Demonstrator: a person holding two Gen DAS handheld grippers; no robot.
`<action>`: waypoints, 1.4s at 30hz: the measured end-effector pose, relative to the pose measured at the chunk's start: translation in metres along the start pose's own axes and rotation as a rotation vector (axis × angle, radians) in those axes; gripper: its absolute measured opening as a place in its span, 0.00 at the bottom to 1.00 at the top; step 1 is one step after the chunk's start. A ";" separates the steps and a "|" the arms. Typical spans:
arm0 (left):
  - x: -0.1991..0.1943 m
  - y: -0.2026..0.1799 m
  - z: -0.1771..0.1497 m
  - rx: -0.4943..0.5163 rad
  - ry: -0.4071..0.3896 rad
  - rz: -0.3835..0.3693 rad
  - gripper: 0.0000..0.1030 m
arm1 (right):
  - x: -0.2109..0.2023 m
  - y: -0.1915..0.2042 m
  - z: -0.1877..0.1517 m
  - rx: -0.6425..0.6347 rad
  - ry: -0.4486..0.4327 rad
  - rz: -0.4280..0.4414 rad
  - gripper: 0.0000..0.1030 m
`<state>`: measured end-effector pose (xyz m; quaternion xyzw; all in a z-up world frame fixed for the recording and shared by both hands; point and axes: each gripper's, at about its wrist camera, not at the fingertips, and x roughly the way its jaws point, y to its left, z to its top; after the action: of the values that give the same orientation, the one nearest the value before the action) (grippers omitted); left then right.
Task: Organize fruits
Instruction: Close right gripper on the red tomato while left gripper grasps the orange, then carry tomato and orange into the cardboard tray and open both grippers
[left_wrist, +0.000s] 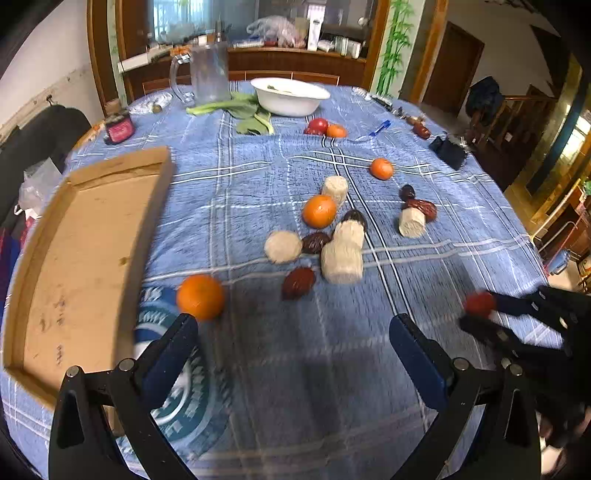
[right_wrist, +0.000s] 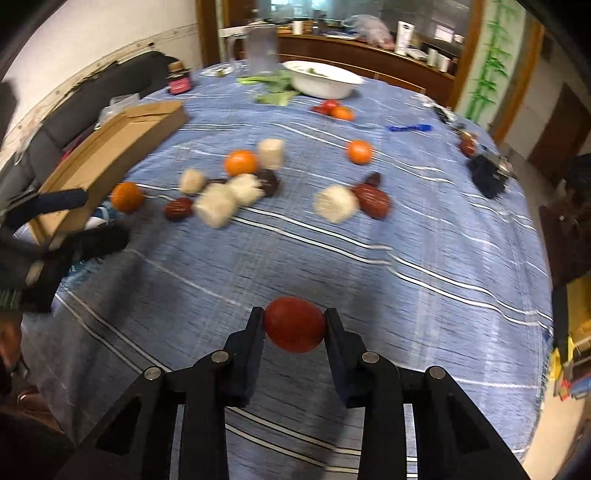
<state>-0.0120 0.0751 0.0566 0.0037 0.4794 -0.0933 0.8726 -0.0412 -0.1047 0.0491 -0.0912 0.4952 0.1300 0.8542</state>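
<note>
Blue plaid cloth (right_wrist: 369, 266) covers a round table strewn with oranges, dark dates and pale cut chunks, with a shallow cardboard tray (left_wrist: 85, 258) at the left edge. The right gripper (right_wrist: 294, 325) pinches a red fruit (right_wrist: 294, 325) (smooth, roundish) just by its sides, above the cloth, while the left gripper (left_wrist: 293, 332) gapes wide and empty near an orange (left_wrist: 200, 297). With so slim a hold, a quick swing toward the tray could let the fruit slip and roll away.

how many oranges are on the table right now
4: one by the cardboard tray, one mid-cluster, one alone farther back, one beside the red fruit near the white bowl. Others could be hidden.
</note>
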 end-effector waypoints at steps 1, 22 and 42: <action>0.005 -0.002 0.003 0.011 0.009 0.014 1.00 | -0.001 -0.005 -0.003 0.002 0.001 -0.008 0.33; 0.041 0.063 0.018 0.114 0.097 -0.036 0.52 | 0.012 -0.024 -0.016 -0.001 0.013 0.046 0.33; 0.038 0.068 0.003 0.069 0.081 -0.045 0.30 | 0.019 -0.003 -0.002 -0.043 0.028 0.045 0.34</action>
<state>0.0212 0.1357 0.0206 0.0269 0.5105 -0.1292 0.8497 -0.0326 -0.1059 0.0320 -0.1002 0.5061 0.1587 0.8418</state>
